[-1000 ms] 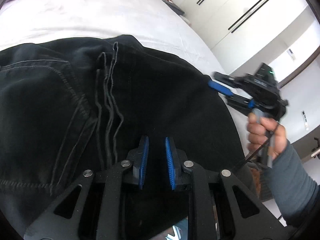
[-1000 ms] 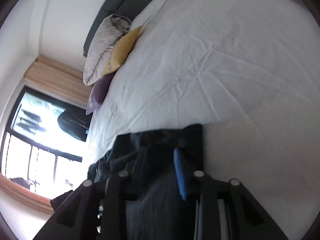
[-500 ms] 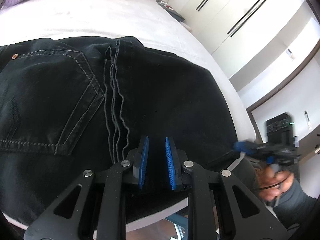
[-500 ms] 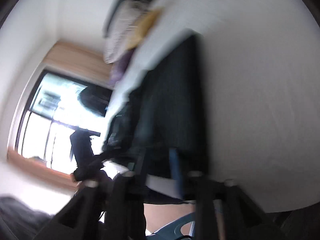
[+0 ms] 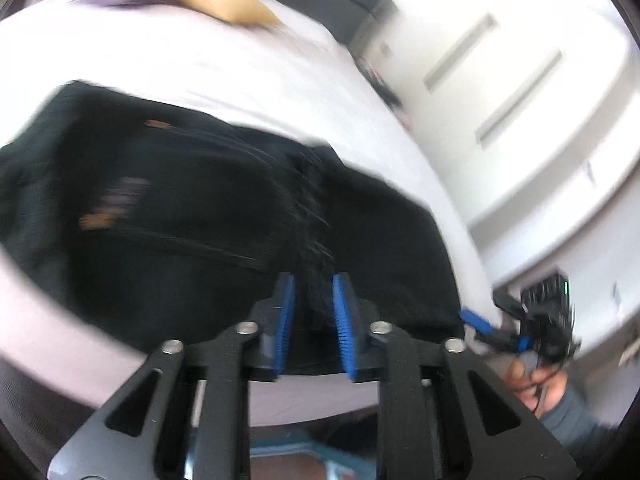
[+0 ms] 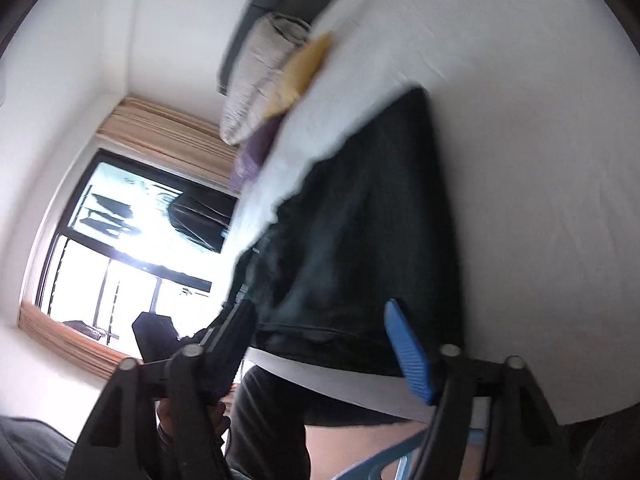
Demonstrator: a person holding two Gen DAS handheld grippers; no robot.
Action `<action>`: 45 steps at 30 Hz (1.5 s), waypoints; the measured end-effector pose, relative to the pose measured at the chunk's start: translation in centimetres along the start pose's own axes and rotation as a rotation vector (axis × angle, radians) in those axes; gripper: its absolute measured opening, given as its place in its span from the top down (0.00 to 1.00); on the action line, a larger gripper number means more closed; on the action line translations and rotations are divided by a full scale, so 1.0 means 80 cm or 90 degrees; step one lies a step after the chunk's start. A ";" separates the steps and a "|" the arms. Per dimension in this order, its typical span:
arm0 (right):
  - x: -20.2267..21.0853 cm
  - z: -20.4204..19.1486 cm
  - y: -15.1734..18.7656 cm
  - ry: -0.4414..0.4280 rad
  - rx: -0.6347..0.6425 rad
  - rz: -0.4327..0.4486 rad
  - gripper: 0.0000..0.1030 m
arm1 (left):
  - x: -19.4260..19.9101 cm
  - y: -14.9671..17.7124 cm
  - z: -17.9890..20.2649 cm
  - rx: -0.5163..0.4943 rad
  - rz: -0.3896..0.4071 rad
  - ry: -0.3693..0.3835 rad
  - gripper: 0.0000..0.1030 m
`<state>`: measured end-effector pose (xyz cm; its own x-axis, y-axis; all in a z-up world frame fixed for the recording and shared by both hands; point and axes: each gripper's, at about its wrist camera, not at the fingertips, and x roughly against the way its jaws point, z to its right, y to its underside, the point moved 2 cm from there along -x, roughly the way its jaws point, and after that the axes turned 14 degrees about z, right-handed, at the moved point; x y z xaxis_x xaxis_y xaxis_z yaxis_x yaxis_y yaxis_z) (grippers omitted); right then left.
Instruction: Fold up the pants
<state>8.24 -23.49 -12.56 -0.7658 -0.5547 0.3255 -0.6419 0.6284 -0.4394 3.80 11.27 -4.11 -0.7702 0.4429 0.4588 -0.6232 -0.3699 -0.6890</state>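
Both tools backing off folded pants [image 5: 224,216] lying on bed [image 5: 248,72]; left tool [image 5: 313,320], right tool [image 6: 328,340] opening, empty, releasing finished fold.

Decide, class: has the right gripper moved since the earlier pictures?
Yes. The right gripper has drawn back off the black pants to the bed's near edge, its jaws opening with nothing between them.

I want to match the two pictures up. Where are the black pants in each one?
Left wrist view: the black pants fill the middle and left, lying on the white bed.
Right wrist view: the black pants run down the middle, toward the bottom.
Shared landmark: the yellow pillow at the bed's far end.
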 end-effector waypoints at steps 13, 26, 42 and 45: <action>-0.056 -0.070 0.018 -0.055 0.007 -0.072 0.28 | 0.098 -0.027 -0.186 0.320 0.197 -0.064 0.14; -0.059 -0.078 0.020 -0.032 0.012 -0.086 0.28 | 0.061 -0.011 -0.241 0.378 0.214 -0.022 0.15; -0.066 -0.081 0.024 -0.036 0.009 -0.093 0.28 | 0.025 -0.029 -0.252 0.420 0.199 0.027 0.29; -0.069 -0.084 0.021 -0.036 0.014 -0.092 0.28 | 0.018 -0.029 -0.261 0.452 0.202 0.021 0.51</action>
<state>11.11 -15.72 -9.42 -0.6616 -0.6684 0.3399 -0.7439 0.5281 -0.4094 6.93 29.81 -13.57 -0.9285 0.2493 0.2751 -0.3203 -0.9126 -0.2542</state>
